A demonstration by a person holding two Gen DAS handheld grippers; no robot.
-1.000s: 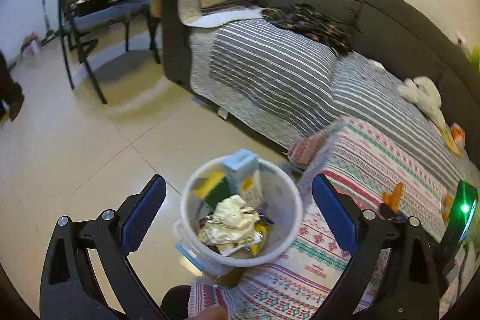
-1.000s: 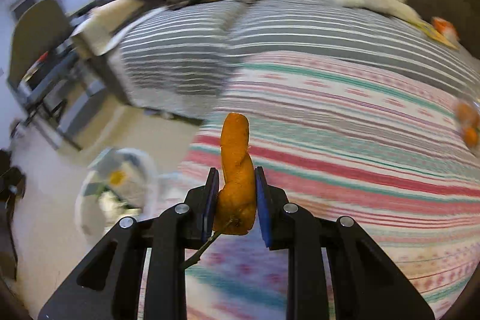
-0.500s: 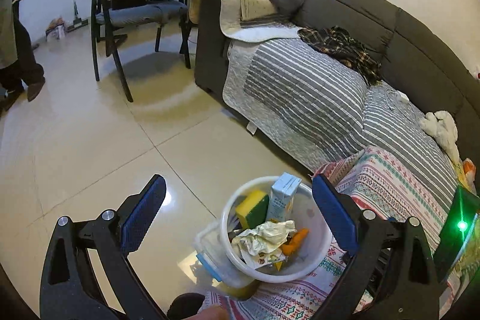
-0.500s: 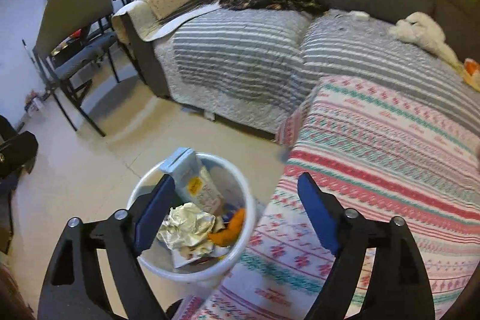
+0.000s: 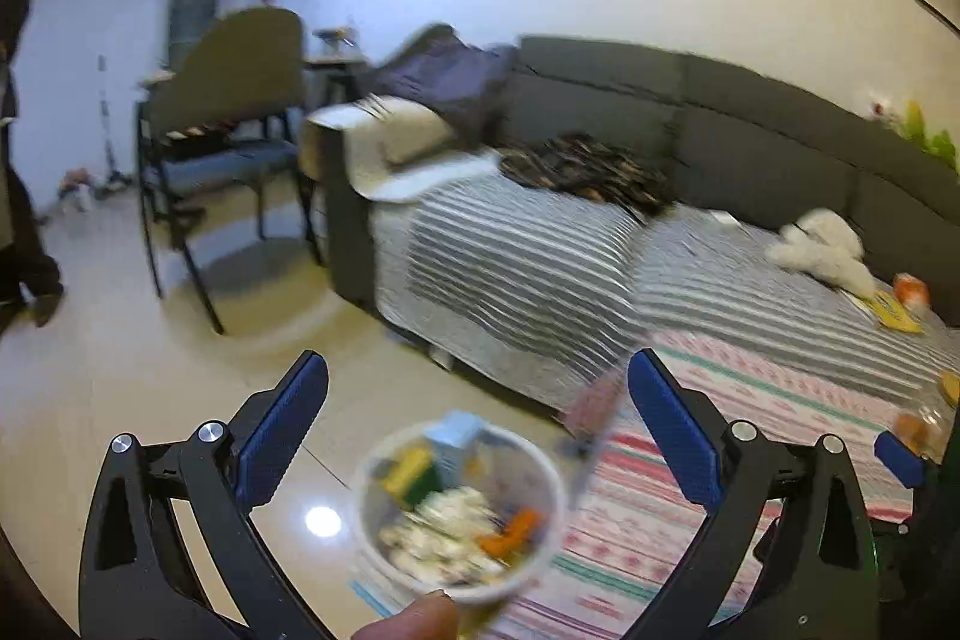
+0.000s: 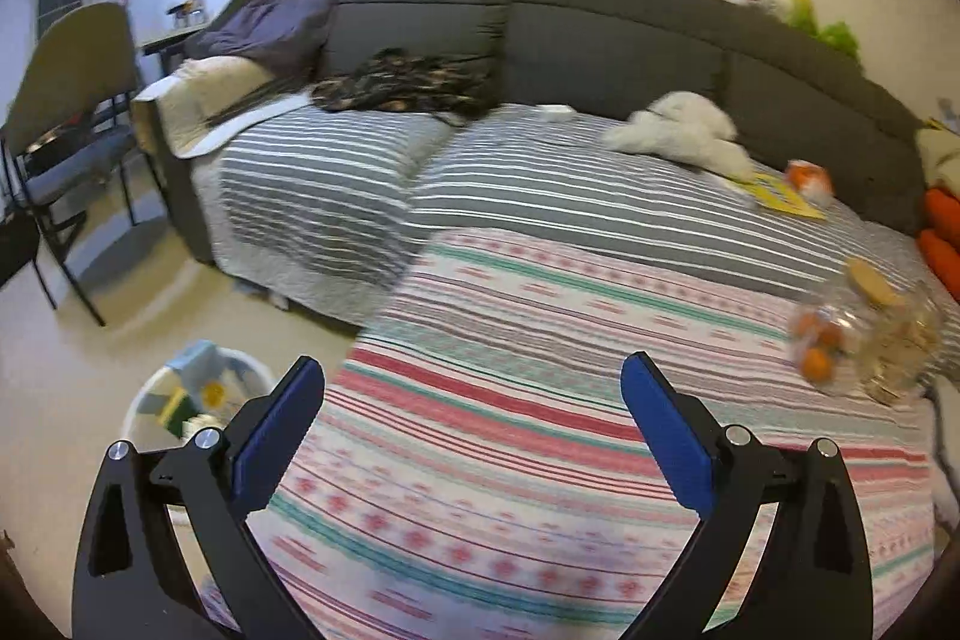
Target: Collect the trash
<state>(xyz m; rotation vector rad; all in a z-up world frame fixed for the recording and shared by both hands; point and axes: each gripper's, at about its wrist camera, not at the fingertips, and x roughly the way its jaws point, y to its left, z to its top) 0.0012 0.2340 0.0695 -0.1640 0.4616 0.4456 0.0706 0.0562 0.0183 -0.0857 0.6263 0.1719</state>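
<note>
Left gripper [image 5: 477, 403]: jaws spread wide, holding nothing; poised above the white trash bin [image 5: 461, 511].

Right gripper [image 6: 473, 403]: jaws spread wide, empty; over the near edge of the patterned blanket [image 6: 540, 430].

White trash bin: on the tiled floor [image 5: 120, 370], just beside the blanket's near left edge. It holds a yellow-green sponge [image 5: 411, 467], a light blue carton [image 5: 459, 430], crumpled paper [image 5: 444, 532] and an orange scrap [image 5: 510, 529]; blurred.

Clear bag of oranges [image 6: 819, 340]: at the blanket's right edge.

Grey sofa [image 6: 600, 40]: behind, with a striped cover [image 6: 540, 196], a white plush toy [image 6: 684, 133] and a yellow booklet [image 6: 786, 196].

Folding chair [image 5: 234, 112]: on the floor, left of the sofa.
</note>
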